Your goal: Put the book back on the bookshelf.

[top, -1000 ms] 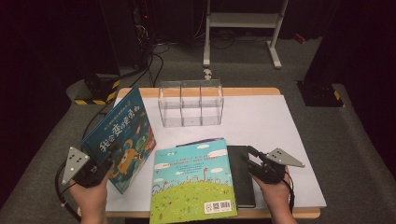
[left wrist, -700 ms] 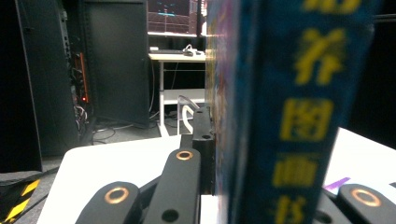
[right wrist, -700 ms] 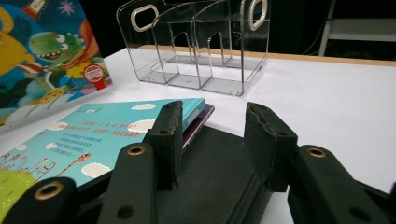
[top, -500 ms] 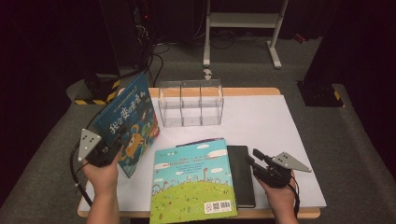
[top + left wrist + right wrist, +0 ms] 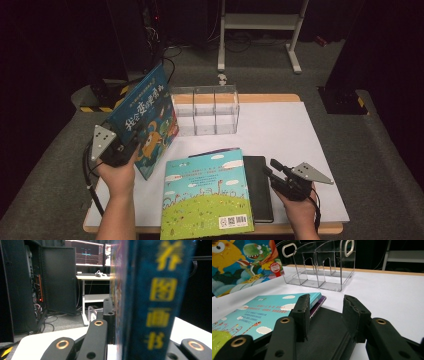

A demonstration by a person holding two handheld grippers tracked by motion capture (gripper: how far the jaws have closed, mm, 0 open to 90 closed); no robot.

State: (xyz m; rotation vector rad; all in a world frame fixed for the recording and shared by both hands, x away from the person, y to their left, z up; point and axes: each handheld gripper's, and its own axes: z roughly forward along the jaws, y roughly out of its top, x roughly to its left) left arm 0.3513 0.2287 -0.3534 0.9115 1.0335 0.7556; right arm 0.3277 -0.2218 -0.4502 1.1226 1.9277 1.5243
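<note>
Nearest edge: green picture book (image 5: pixel 207 192) lies flat on the white table cover (image 5: pixel 280 130), barcode corner toward the person, overhanging the front edge a bit. It overlaps a black book (image 5: pixel 261 187) just to its right; a purple one (image 5: pixel 318 305) peeks out under its far corner.

Right gripper (image 5: pixel 275 172) sits low at the black book's right edge, jaws parted with nothing between the pads. In the right gripper view the two jaws (image 5: pixel 325 315) hover over the black cover, gap clear, no contact that I can make out.

Left gripper (image 5: pixel 127 150) is clamped on the blue picture book (image 5: pixel 145 117), grabbing its near lower edge. Book is off the table, tilted, cover facing right and up, top corner leaning away toward the floor beyond the table's left side. Left gripper view: spine (image 5: pixel 157 297) stands upright right in front of the lens, yellow characters blurred, jaws pressed tight on it.

Further back: clear plastic rack (image 5: pixel 205 110) with three slots, upright near the table's far edge, all slots hold nothing. Blue book's right edge is just beside the rack's left wall; touching or not, can't tell.

Behind the table: white metal stand (image 5: pixel 260 30) on dark carpet, cables on the floor at left.
</note>
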